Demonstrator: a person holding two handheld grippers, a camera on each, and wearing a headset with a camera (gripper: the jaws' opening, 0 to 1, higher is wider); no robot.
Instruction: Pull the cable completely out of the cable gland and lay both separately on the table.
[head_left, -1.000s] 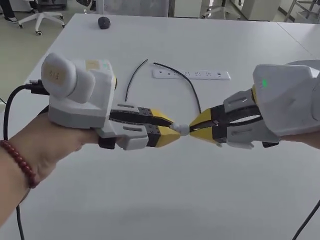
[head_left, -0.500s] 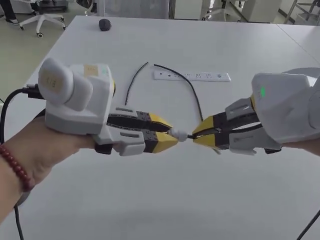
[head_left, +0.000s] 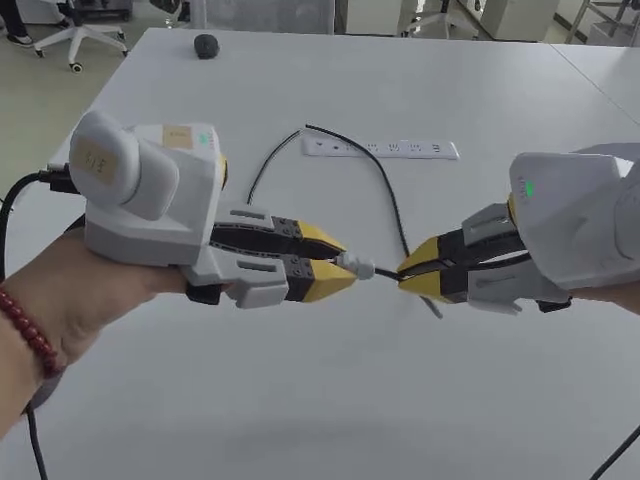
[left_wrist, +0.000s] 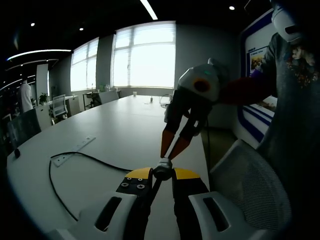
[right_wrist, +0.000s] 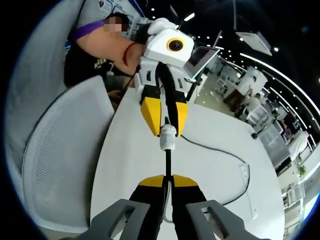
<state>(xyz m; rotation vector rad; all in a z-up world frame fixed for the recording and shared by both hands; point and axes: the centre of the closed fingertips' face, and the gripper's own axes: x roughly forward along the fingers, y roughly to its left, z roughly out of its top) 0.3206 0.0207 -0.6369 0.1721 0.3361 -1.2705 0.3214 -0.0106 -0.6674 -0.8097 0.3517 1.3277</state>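
A wide white tabletop (head_left: 330, 400) fills an open office, with a swivel office chair (head_left: 75, 35) beyond its far left corner and tall bright windows (left_wrist: 145, 60) behind. A white power strip (head_left: 380, 149) lies toward the far edge, and a dark computer mouse (head_left: 205, 45) sits right at that edge. Above the middle of the tabletop, the left claw (head_left: 340, 265) is pressed together on the pale cable gland (head_left: 358, 266). The right claw (head_left: 405, 272) faces it tip to tip, pinching the black cable (head_left: 385, 190), whose free length curves back past the power strip. A second ago the two claw tips almost met. Now they stand apart, and a short bare stretch of cable shows between the gland and the right claw.
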